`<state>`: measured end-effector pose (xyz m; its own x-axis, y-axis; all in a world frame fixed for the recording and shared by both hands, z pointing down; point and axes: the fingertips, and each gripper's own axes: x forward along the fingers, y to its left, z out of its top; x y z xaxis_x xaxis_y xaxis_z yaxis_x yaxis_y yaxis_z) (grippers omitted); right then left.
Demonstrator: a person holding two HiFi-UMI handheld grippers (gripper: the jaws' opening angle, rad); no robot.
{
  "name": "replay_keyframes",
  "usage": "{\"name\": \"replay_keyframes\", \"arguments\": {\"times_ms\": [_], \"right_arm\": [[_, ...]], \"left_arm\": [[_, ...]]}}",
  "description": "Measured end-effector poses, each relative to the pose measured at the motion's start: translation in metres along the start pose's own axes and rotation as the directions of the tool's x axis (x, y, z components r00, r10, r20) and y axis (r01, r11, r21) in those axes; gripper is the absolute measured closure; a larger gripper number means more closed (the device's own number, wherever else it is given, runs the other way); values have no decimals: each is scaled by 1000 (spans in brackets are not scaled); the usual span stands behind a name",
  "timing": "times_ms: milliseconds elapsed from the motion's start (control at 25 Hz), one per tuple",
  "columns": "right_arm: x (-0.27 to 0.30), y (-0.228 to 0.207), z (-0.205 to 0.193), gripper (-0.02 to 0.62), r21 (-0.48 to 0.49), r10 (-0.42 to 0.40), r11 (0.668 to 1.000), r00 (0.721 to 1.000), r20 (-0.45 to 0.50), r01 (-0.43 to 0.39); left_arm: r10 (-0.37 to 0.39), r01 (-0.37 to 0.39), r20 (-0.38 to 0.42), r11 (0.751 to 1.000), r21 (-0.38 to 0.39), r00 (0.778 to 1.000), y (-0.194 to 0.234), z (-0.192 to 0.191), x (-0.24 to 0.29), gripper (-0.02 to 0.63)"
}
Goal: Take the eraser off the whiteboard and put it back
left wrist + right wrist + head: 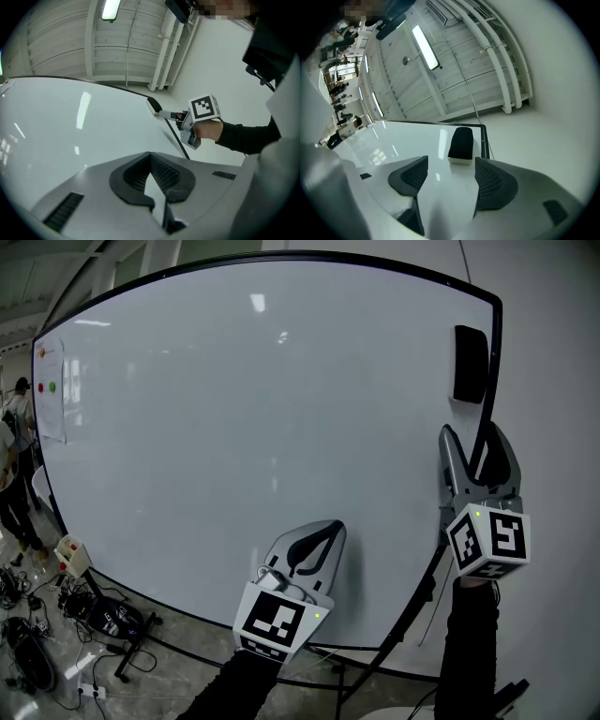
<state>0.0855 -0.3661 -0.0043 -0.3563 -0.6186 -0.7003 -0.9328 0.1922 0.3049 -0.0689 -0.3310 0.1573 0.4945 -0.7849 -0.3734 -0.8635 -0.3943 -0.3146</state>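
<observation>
The black eraser [471, 364] with a white base clings to the whiteboard [244, 418] near its top right corner. My right gripper [472, 434] is just below it, pointing up, jaws open and empty. In the right gripper view the eraser [461, 144] stands just beyond the open right gripper [450, 169], apart from both pads. My left gripper [330, 529] is lower, in front of the board's lower middle, shut on nothing. In the left gripper view its pads [161, 174] meet, and the right gripper [165, 113] shows at the board's edge.
The board's dark frame [495, 343] runs just right of the eraser, with white wall [553, 381] beyond. Papers and coloured magnets [49, 388] sit at the board's left edge. A person [13, 465] stands far left. Cables and the stand's feet [103, 620] lie on the floor.
</observation>
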Motion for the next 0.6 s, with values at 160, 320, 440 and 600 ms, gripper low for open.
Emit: {"name": "replay_keyframes", "arguments": {"times_ms": [160, 320, 440, 600], "right_arm": [[25, -14, 4, 263, -22, -29, 999, 1000, 8, 29], [45, -22, 8, 253, -11, -39, 999, 999, 18, 39], [54, -24, 8, 253, -10, -55, 998, 998, 6, 55], [56, -21, 10, 253, -42, -66, 997, 998, 2, 66]], "left_arm": [[16, -16, 5, 1000, -12, 1000, 7, -4, 1, 600], [11, -11, -8, 1000, -1, 1000, 9, -8, 1, 600], [14, -14, -18, 1000, 8, 1000, 15, -11, -3, 600], [34, -34, -8, 999, -13, 999, 21, -13, -6, 600]]}}
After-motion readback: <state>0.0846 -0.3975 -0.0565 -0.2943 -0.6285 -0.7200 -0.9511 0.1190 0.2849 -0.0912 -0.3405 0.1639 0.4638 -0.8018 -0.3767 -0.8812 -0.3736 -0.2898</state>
